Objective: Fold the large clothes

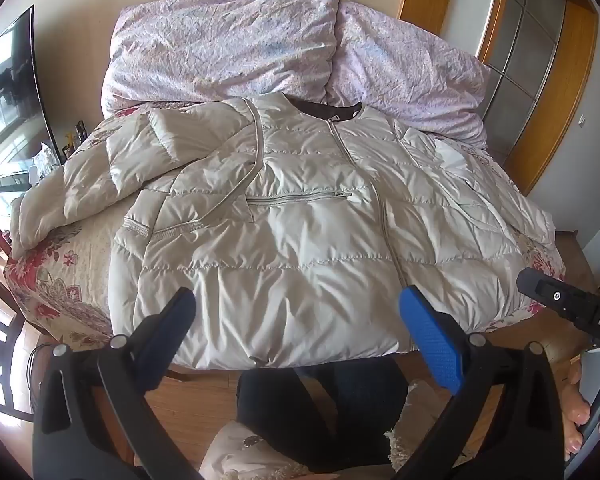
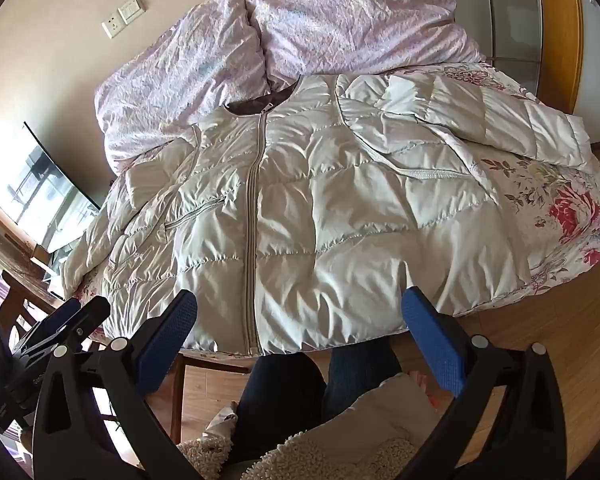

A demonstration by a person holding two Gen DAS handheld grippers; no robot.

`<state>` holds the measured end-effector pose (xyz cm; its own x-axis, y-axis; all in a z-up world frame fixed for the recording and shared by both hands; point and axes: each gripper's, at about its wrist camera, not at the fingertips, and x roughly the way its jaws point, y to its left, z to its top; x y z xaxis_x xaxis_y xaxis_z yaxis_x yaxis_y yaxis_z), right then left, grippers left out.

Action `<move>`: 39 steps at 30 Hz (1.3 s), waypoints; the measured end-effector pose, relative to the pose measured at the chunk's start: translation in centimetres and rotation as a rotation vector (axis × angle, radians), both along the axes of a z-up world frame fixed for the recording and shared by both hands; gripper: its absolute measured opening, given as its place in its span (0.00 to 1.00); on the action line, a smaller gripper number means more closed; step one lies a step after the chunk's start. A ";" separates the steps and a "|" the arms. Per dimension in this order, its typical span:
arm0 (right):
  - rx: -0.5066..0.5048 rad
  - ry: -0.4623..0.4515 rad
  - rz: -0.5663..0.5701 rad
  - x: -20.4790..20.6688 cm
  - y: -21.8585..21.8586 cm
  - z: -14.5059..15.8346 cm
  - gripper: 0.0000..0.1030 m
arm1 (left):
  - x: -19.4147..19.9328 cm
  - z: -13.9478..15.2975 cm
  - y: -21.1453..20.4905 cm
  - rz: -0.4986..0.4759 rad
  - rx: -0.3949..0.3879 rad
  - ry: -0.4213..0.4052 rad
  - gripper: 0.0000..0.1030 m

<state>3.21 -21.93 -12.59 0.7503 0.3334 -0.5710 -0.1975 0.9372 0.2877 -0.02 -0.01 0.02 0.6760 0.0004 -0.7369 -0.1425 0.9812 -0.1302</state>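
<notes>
A cream quilted puffer jacket (image 1: 300,224) lies front up and zipped on the bed, collar toward the pillows, hem at the near edge. One sleeve (image 1: 100,176) spreads out to the left; the other sleeve (image 2: 500,120) spreads right. My left gripper (image 1: 296,312) is open and empty, hovering over the hem. My right gripper (image 2: 300,316) is open and empty over the hem near the zipper (image 2: 252,220). The right gripper's body shows in the left wrist view (image 1: 572,304), and the left gripper shows in the right wrist view (image 2: 60,320).
The bed has a floral cover (image 2: 572,208) and two lilac pillows (image 1: 228,44) at the head. A television (image 1: 8,92) stands at the left, a wood-framed door (image 1: 540,60) at the right. The person's legs (image 1: 320,408) are on the wooden floor below.
</notes>
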 end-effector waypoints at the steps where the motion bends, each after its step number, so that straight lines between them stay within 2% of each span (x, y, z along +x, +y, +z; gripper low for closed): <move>1: -0.001 0.001 0.001 0.0 0.0 0.0 0.99 | 0.0 0.0 0.0 0.000 -0.001 0.001 0.98; 39: 0.006 -0.002 -0.001 0.2 -0.3 0.6 0.99 | 0.0 0.0 0.0 0.002 0.005 0.002 0.98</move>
